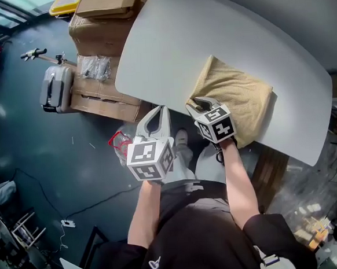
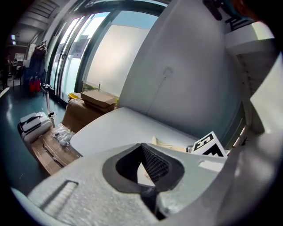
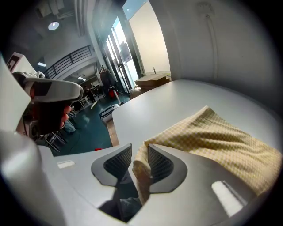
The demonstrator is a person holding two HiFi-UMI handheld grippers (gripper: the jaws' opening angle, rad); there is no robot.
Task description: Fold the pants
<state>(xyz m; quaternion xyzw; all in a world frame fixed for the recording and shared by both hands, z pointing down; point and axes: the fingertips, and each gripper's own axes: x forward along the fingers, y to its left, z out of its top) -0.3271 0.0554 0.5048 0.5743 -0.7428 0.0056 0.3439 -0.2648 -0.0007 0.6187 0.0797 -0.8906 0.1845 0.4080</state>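
The folded yellow checked pants [image 1: 238,99] lie right of centre in the head view, near the lower edge of the grey desk [image 1: 206,29]. The right gripper [image 3: 139,154] sits at their lower-left corner, jaws narrowly apart with a cloth fold loose between them. The left gripper [image 1: 157,113], lower centre off the desk edge, has its jaws together and empty.

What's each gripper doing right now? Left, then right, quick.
Left gripper: shut, nothing between its jaws.
Right gripper: open, with a corner of the pants between its jaws but not pinched.
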